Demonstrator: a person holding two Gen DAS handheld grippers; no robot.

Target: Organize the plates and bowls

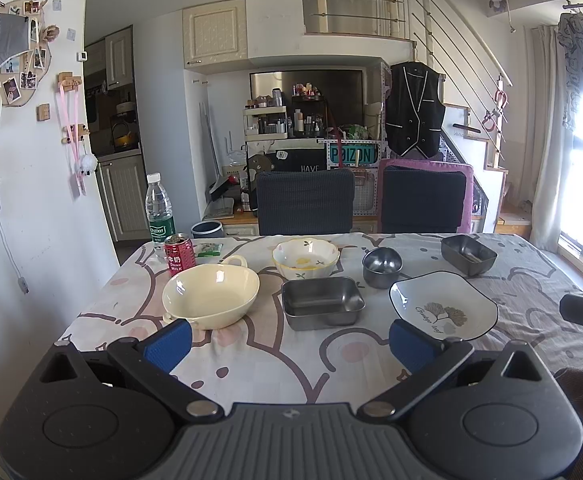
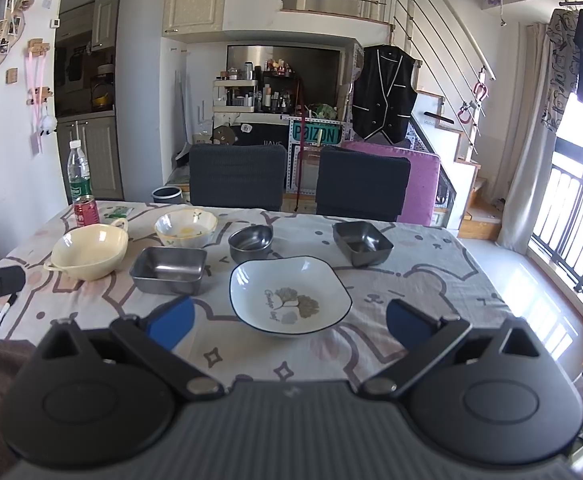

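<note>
On the table stand a cream two-handled bowl [image 1: 210,293] [image 2: 89,251], a flowered bowl [image 1: 305,258] [image 2: 186,227], a steel rectangular tray [image 1: 322,302] [image 2: 168,269], a round steel bowl [image 1: 381,266] [image 2: 250,243], a dark square steel dish [image 1: 468,254] [image 2: 362,242] and a white leaf-print plate [image 1: 443,304] [image 2: 289,295]. My left gripper [image 1: 290,342] is open and empty, short of the tray. My right gripper [image 2: 290,320] is open and empty, its jaws either side of the white plate's near rim, above the cloth.
A red can [image 1: 179,255] [image 2: 86,210], a water bottle [image 1: 159,211] [image 2: 79,175] and a green packet [image 1: 209,249] stand at the far left. A pen [image 2: 4,314] lies near the left edge. Two dark chairs [image 1: 305,201] [image 2: 361,186] stand behind the table.
</note>
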